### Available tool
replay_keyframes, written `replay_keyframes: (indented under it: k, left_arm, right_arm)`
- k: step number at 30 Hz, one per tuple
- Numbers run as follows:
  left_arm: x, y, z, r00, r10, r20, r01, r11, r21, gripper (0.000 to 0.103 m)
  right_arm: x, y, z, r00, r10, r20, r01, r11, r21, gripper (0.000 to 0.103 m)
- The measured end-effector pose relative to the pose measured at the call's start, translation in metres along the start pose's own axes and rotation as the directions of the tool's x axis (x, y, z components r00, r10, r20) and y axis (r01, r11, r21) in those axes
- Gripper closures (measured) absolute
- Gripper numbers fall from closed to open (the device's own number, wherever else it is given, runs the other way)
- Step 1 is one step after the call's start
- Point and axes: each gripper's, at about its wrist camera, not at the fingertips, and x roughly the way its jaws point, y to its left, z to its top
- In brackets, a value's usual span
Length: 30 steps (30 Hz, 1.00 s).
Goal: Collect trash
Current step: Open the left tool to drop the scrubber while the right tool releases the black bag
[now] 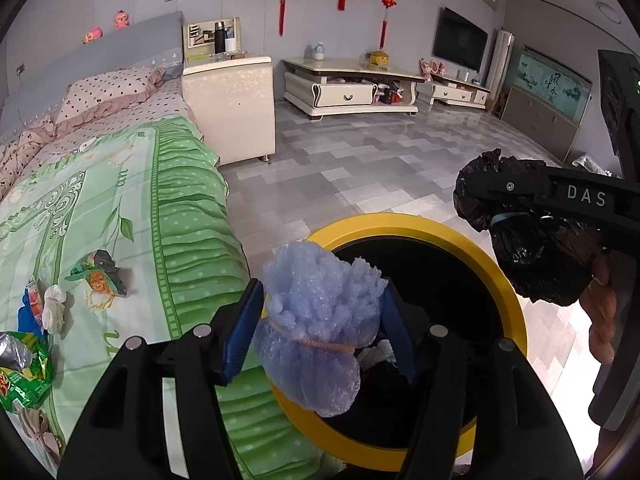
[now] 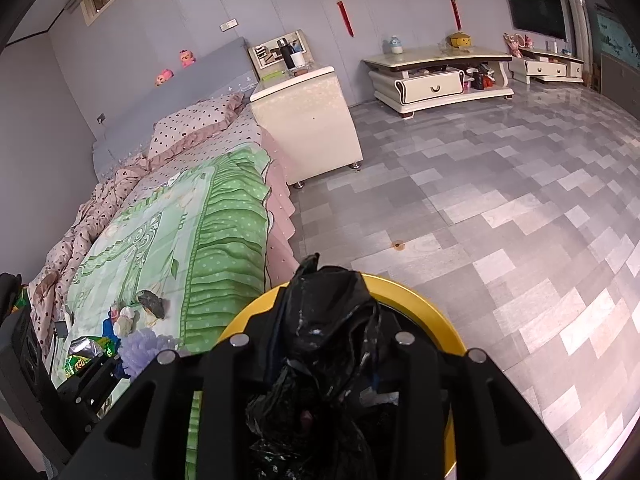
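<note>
Trash bin [image 1: 516, 304], yellow-rimmed, stands on the floor just beside the bed [image 1: 120, 216]. Left tool [image 1: 320, 332] over the bin: blue foam bundle [image 1: 320, 320] between its pads, left pad apart from it, grip released. Right tool [image 2: 324, 344] clenched on a black bag [image 2: 320, 320] above the bin. Wrappers [image 1: 98, 272] lie on the bed

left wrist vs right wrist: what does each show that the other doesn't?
Left wrist only: inside of the yellow-rimmed bin, a hand, and the left gripper around the blue foam wad.
Right wrist only: an orange spot on the floor.
Both: bin, black bag in the right gripper, wrappers on the bed.
</note>
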Motion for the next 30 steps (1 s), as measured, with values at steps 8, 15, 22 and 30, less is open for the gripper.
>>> replay_keyframes:
  k: [8, 15, 22, 30]
  left_arm:
    - [-0.006, 0.000, 0.001, 1.000, -0.006, 0.011, 0.006, 1.000, -0.004, 0.032]
    - [-0.018, 0.010, 0.000, 0.999, 0.019, 0.034, -0.018, 1.000, -0.026, 0.018]
    - [-0.042, 0.034, 0.001, 0.993, 0.091, 0.074, -0.088, 0.995, -0.040, 0.011]
    - [-0.079, 0.078, -0.004, 0.979, 0.171, 0.113, -0.163, 0.984, -0.079, 0.010]
  right_arm:
    - [-0.005, -0.002, 0.002, 1.000, -0.016, 0.014, 0.015, 1.000, 0.021, 0.059]
    - [-0.014, -0.002, 0.001, 0.998, -0.046, 0.032, 0.045, 0.999, 0.029, 0.046]
    - [-0.024, 0.004, -0.004, 0.998, -0.024, 0.052, 0.022, 0.999, 0.031, 0.036]
    - [-0.040, 0.043, -0.005, 0.997, 0.016, 0.082, -0.014, 1.000, -0.023, 0.027]
